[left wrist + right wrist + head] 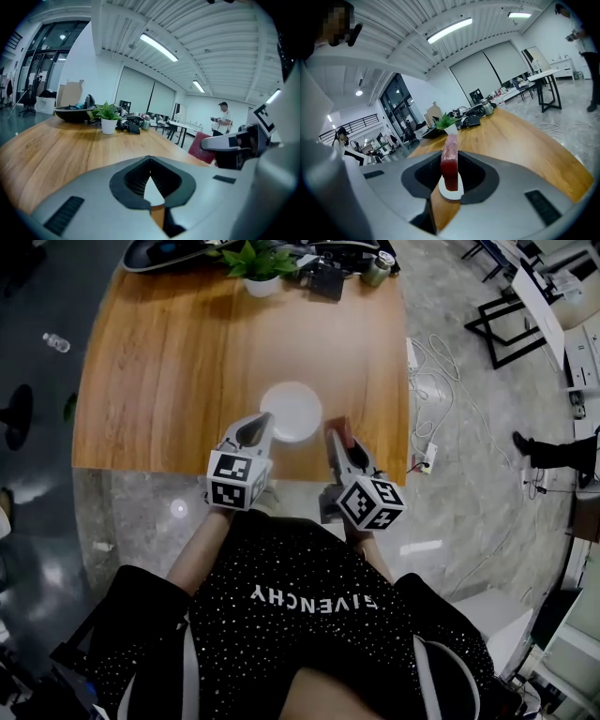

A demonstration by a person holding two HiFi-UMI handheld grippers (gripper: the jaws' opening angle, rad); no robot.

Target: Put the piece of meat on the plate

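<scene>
Red item first, clerk asks: what do the fingers (425, 176) hold?

Checker: Right gripper (337, 442), fingers part-way closed and clamped on the piece of meat (450, 161): dark-red slab, glistening, flat-sided, standing on edge, long axis running out along the fingers. Left gripper (255, 432): fingers together, nothing between them.

Clerk: Plate?

Checker: Plate (292, 411): white, round, smooth, bare. It lies just ahead and to the left of the right fingers; in the right gripper view it shows just below the meat. The left gripper's tip overlaps its near rim. The right hand carries, so I judge a short reach forward-left would deliver.

Clerk: Support?

Checker: Counter (169, 362): warm wood, long grain, rounded corners; potted plant (255, 263) at the far edge.
</scene>
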